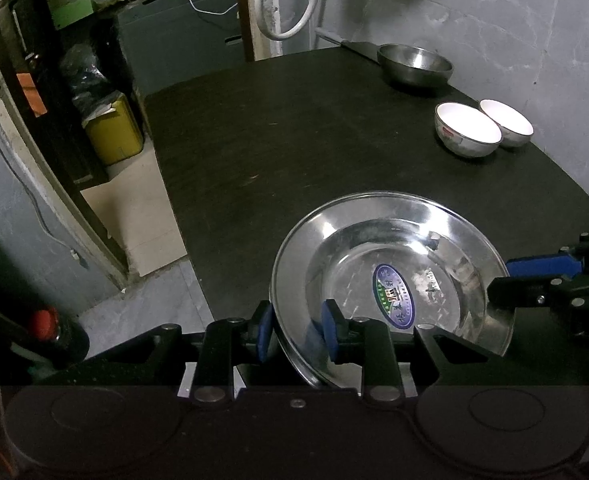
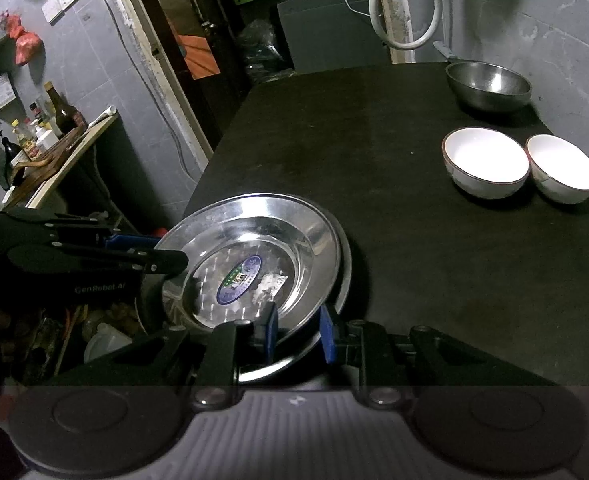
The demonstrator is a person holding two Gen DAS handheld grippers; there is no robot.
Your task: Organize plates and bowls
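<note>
A shiny steel plate [image 1: 394, 276] with an oval sticker sits at the near left corner of the dark table [image 1: 274, 140]. A second plate's rim [image 2: 346, 264] shows under it in the right wrist view. My left gripper [image 1: 297, 332] is shut on the plate's left rim, one blue pad inside and one outside. My right gripper [image 2: 300, 334] is shut on the near rim of the steel plate [image 2: 254, 256]. Each gripper shows in the other's view, the right gripper [image 1: 534, 280] and the left gripper [image 2: 146, 252]. Two white bowls [image 2: 486, 162] [image 2: 562, 168] stand side by side at the far right.
A steel bowl [image 2: 488, 86] stands at the table's far right corner by the wall. Left of the table the floor drops away, with a yellow container [image 1: 114, 128] and a side counter with bottles [image 2: 42, 128]. A white hose [image 1: 286, 0] hangs behind the table.
</note>
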